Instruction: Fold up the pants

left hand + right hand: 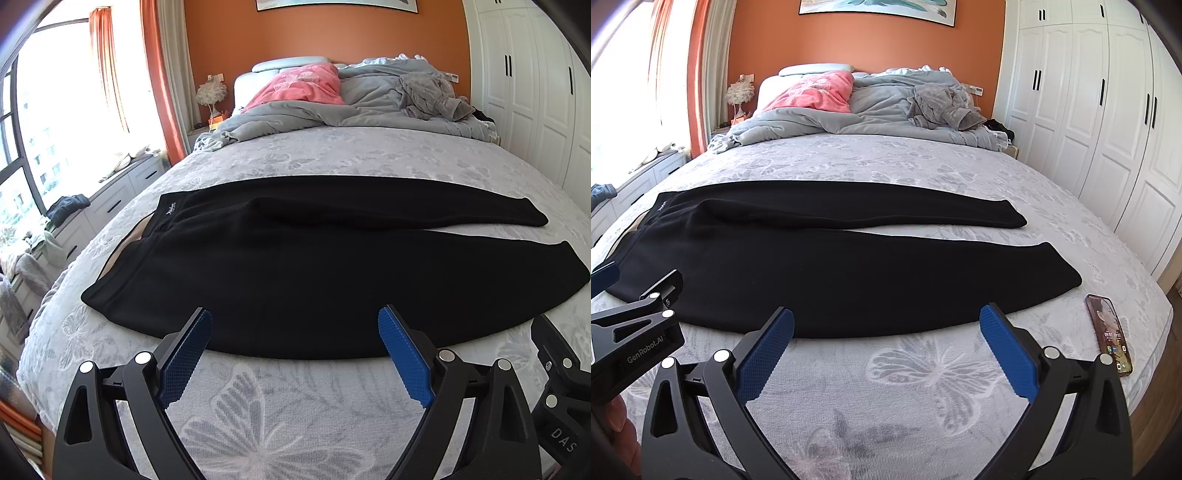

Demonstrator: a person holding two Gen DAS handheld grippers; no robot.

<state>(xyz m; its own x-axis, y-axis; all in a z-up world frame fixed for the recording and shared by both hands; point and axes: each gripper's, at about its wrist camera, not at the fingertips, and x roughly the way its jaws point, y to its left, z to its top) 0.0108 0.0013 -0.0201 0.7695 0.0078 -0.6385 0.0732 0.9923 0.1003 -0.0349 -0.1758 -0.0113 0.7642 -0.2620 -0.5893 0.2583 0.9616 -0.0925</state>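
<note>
So basically nothing is folded yet, as far as I can tell. The black pants (236, 266) are spread out flat across the bed (332, 155), lying sideways, with the waistband (147, 236) at one end and both legs running off the other way, the leg cuffs (532, 221) ending apart from each other with a thin wedge of bedspread showing between the two legs. The near edge of the pants sits just ahead of both sets of tongs. The left tongs (295, 317) are spread wide with nothing between the blue pads (184, 362), hovering over the bedspread right at the near edge of the pants toward the waistband half. The right tongs (886, 317) are just as wide and also holding nothing, parked at the near edge of the pants more toward the leg half. There's a phone (1110, 334) lying on the bed just past the nearer cuff, off the fabric, so probably not in the way. My read: the laying-out part is done, and everything else is left, meaning one leg over onto the other, then folding the length down. Looks like both tongs are lined up for that first grab, but no grab has happened yet.
</note>
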